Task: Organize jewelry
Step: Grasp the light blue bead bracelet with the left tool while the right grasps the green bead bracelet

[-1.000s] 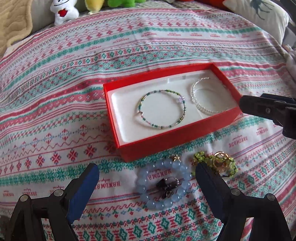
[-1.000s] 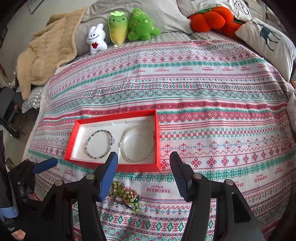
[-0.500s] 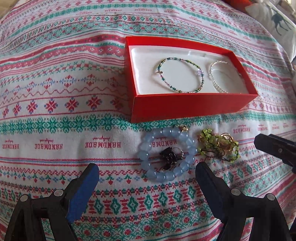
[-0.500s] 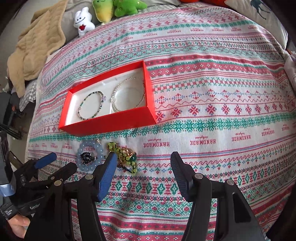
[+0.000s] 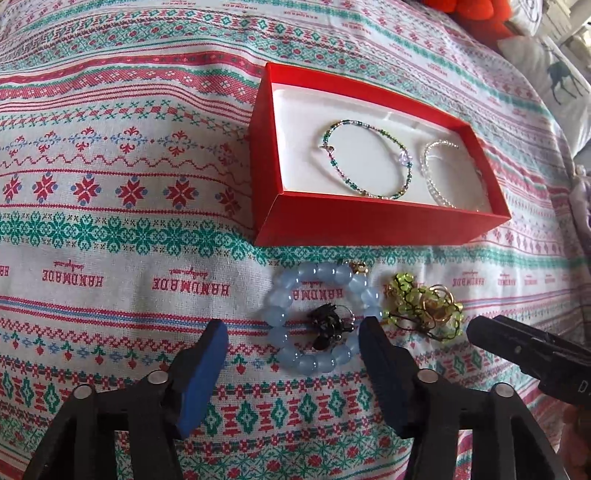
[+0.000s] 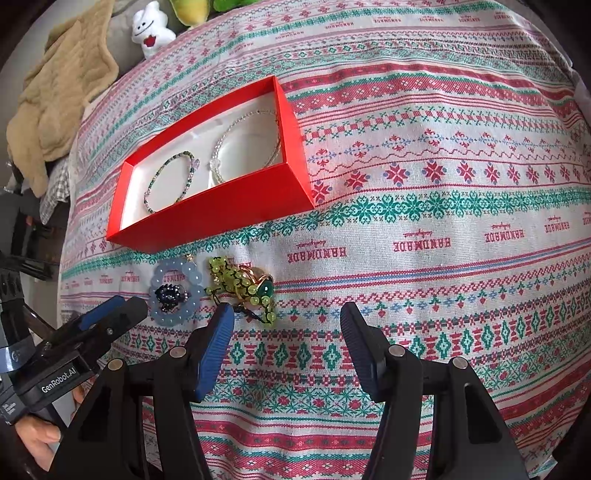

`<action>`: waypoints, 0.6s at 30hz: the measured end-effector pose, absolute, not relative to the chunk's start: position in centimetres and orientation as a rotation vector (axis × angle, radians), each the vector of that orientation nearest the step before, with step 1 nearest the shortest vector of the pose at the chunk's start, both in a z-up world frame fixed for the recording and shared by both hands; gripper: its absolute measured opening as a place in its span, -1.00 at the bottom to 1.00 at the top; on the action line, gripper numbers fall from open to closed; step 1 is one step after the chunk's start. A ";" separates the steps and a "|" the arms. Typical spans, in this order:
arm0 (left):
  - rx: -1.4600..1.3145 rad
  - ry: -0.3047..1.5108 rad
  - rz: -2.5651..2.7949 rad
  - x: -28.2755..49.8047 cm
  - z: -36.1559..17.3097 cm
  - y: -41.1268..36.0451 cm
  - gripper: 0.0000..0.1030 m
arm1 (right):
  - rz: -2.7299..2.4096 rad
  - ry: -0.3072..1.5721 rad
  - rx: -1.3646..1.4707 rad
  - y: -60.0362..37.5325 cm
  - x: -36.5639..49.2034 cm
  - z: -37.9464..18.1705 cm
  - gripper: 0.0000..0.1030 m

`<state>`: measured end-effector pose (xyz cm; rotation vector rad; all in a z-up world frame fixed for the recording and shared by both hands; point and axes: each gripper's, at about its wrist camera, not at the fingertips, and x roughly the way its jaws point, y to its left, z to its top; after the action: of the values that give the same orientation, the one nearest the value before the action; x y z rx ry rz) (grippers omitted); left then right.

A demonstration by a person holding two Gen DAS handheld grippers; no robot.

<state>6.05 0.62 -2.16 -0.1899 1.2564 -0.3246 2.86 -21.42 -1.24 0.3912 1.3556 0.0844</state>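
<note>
A red box [image 5: 373,225] [image 6: 221,214] with a white lining holds a green beaded bracelet [image 5: 364,158] [image 6: 170,181] and a clear beaded bracelet [image 5: 439,173] [image 6: 247,140]. In front of it on the bedspread lie a pale blue bead bracelet [image 5: 284,295] [image 6: 175,314] around a small dark piece [image 5: 328,325] [image 6: 170,293], and a yellow-green bead string with gold rings [image 5: 424,306] [image 6: 243,288]. My left gripper [image 5: 293,339] is open, just before the blue bracelet. My right gripper [image 6: 288,325] is open, just right of the yellow-green string.
The patterned bedspread [image 6: 443,206] covers the bed. Plush toys [image 6: 151,29] and a tan blanket [image 6: 55,96] lie at the far edge. An orange plush [image 5: 476,14] and a deer-print pillow [image 5: 554,81] sit at the back right.
Both grippers have come lower and closer to the loose jewelry in front of the box. The left fingers now flank the blue bracelet's near side. Both stay open.
</note>
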 end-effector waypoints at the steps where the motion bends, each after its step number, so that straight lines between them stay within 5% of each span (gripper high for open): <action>1: -0.194 1.262 -0.321 6.2 -2.3 0.7 -0.02 | 0.086 1.356 0.394 -21.4 2.9 -1.4 0.22; 7: -0.230 1.270 -0.300 6.9 -3.2 1.5 -0.44 | 0.066 1.352 0.391 -21.5 3.0 -1.8 0.18; 18: -0.119 1.256 -0.276 7.5 -4.7 -1.1 -0.68 | 0.100 1.346 0.376 -19.9 4.1 -3.1 -0.50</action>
<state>7.51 -1.08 -4.66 -0.1193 1.2555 -0.2758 4.07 -19.92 -3.07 0.3761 1.3461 0.0998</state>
